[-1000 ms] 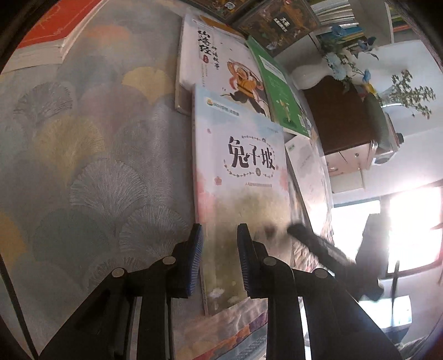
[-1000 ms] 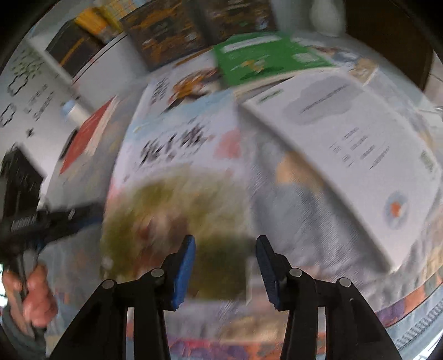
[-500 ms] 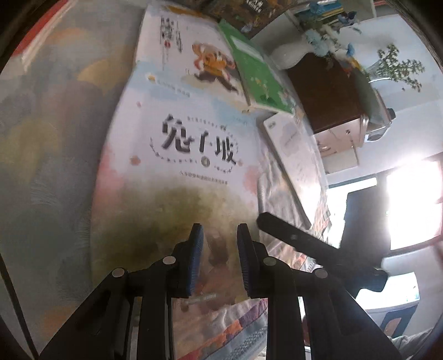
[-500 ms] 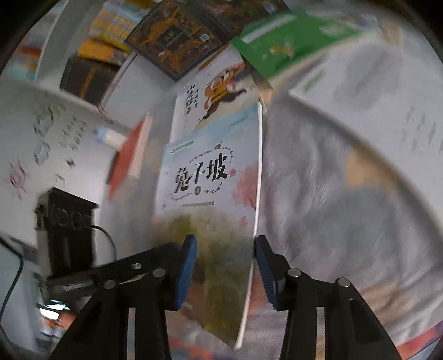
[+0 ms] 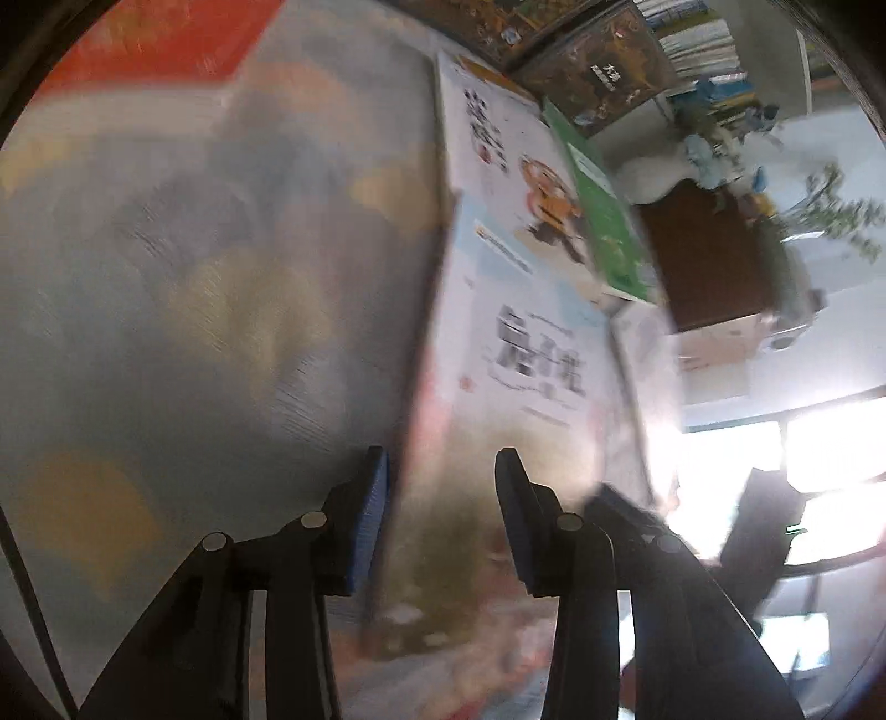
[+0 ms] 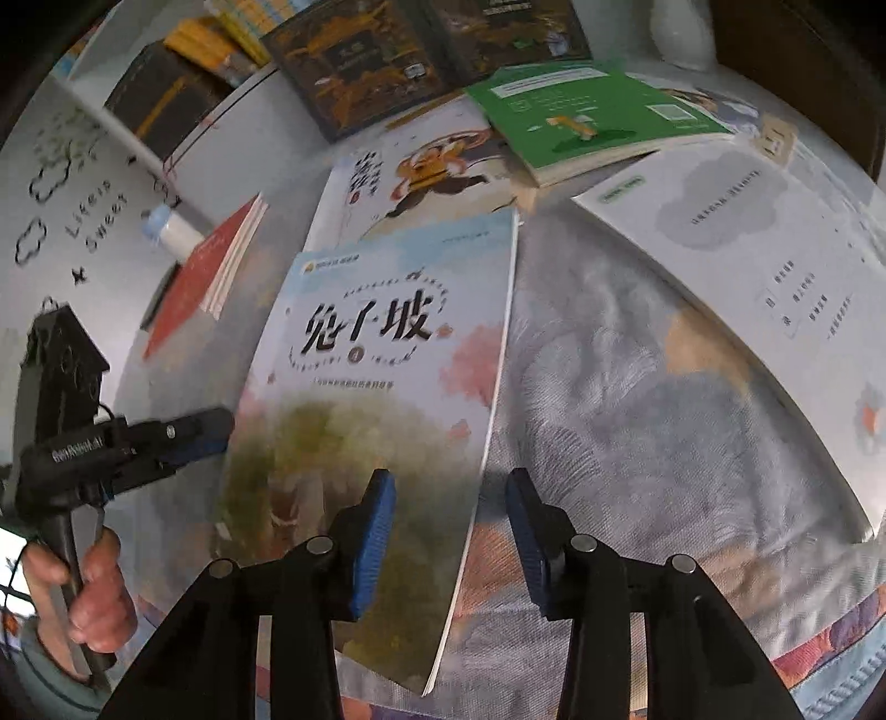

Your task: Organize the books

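A pale book with black characters and a watercolour cover (image 6: 382, 360) (image 5: 531, 354) lies tilted on the patterned tablecloth (image 6: 609, 415). The jaws of my left gripper (image 5: 441, 459) are opening; the book's left edge runs between them and the pads are off it. From the right wrist view that gripper (image 6: 205, 426) sits at the book's left edge, held by a hand (image 6: 94, 587). My right gripper (image 6: 448, 482) stands open astride the book's right edge, with its left finger over the cover.
Behind it lie a white book with a monkey figure (image 6: 410, 166), a green book (image 6: 581, 111), a large white book (image 6: 747, 249) at the right and a red book (image 6: 205, 277) at the left. Dark books (image 6: 360, 61) and a white vase (image 6: 675, 27) stand at the back.
The left gripper's jaws have spread apart and it has slid to the book's left edge. The book has leaned back from steeply upright in the right wrist view.
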Demonstrator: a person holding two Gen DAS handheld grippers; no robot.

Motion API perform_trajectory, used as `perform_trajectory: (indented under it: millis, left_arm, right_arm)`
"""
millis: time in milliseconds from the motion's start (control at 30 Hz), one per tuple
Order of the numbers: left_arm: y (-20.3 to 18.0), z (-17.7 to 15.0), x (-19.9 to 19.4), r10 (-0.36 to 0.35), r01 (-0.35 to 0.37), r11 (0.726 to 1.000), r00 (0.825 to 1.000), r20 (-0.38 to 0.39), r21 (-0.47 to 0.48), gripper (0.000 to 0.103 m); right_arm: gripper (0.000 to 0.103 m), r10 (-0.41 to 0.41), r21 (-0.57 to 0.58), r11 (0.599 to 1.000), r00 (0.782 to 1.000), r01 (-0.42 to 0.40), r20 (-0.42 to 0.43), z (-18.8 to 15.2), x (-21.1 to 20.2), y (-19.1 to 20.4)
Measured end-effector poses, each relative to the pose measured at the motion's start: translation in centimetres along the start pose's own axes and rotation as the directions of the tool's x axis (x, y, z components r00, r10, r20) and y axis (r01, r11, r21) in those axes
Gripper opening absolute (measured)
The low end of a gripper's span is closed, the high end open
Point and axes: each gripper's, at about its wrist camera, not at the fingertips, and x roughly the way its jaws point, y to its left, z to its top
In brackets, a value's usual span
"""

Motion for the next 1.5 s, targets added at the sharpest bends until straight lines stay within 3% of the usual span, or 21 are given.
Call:
perform_trajectory:
  millis: [67, 200, 300, 367, 433, 467, 500, 600, 633, 833, 1033, 1133, 1200, 1500]
  left_arm:
    - [-0.1, -0.2, 0.3, -0.013, 0.013, 1.000, 1.000, -0.002, -0.012, 0.037]
    - [-1.0, -0.2, 0.5, 0.015, -0.015, 1.000, 1.000, -0.008, 0.014, 0.037]
    - [-1.0, -0.2, 0.6, 0.007, -0.007, 1.000, 1.000, -0.017, 0.010, 0.037]
    - [-0.9, -0.1, 0.6, 0.002, -0.002, 1.000, 1.000, -0.019, 0.010, 0.037]
    - [-0.5, -0.1, 0.6, -0.013, 0.013, 1.000, 1.000, -0.020, -0.006, 0.037]
    - [-0.4, 0.0, 0.6, -0.023, 0.023, 1.000, 1.000, -0.021, -0.013, 0.037]
    - [-0.2, 0.0, 0.6, -0.035, 0.035, 0.999, 0.999, -0.022, -0.022, 0.037]
    - [0.0, 0.2, 0.2, -0.044, 0.044, 0.999, 0.999, -0.016, -0.028, 0.037]
    - [-0.3, 0.2, 0.0, -0.047, 0.047, 0.999, 0.999, -0.010, -0.018, 0.037]
    - [-2.5, 1.0, -2.2, -0.081, 0.079, 0.995, 0.996, 0.031, 0.068, 0.037]
    - [-3.5, 2.8, -5.0, -0.113, 0.104, 0.987, 0.991, 0.071, 0.119, 0.037]
    - [-4.1, 4.0, -6.6, -0.097, 0.079, 0.984, 0.989, 0.108, 0.159, 0.037]
    - [-3.9, 5.0, -7.6, -0.121, 0.101, 0.983, 0.984, 0.133, 0.151, 0.037]
    - [-0.9, 10.0, -15.7, -0.124, 0.082, 0.988, 0.926, 0.356, 0.133, 0.037]
  right_arm:
    - [0.043, 0.013, 0.002, 1.000, 1.000, -0.013, 0.008, -0.1, 0.1, 0.2]
    - [0.043, -0.035, -0.033, 0.999, 0.999, 0.035, 0.016, 0.0, 0.2, 1.2]
    - [0.043, 0.093, 0.074, 0.993, 0.995, -0.095, 0.029, 0.4, -0.6, -0.3]
    - [0.043, 0.306, 0.221, 0.922, 0.948, -0.318, 0.088, 0.7, -1.3, -2.6]
    - [0.043, 0.473, 0.354, 0.795, 0.869, -0.492, 0.145, 0.9, -0.8, -4.4]
    - [0.043, 0.505, 0.382, 0.762, 0.849, -0.522, 0.154, 0.9, -0.3, -4.8]
    - [0.043, 0.498, 0.395, 0.765, 0.856, -0.509, 0.140, 1.0, 0.4, -4.7]
    - [0.042, 0.358, 0.290, 0.890, 0.933, -0.352, 0.033, 1.2, 1.8, -2.6]
    - [0.040, 0.318, 0.239, 0.919, 0.948, -0.313, 0.016, 1.3, 1.8, -1.7]
    - [0.039, 0.167, -0.008, 0.986, 0.986, -0.167, 0.003, 2.6, -0.1, 1.9]
    - [0.038, 0.124, -0.242, 0.963, 0.992, -0.116, 0.020, 2.8, -2.9, 6.2]
    - [0.038, 0.129, -0.297, 0.949, 0.990, -0.107, 0.056, 3.9, -4.3, 8.1]
    - [0.038, 0.117, -0.339, 0.937, 0.989, -0.080, 0.090, 4.9, -4.7, 9.7]
    - [0.038, 0.189, -0.525, 0.847, 0.969, -0.080, 0.157, 12.8, -3.6, 18.0]
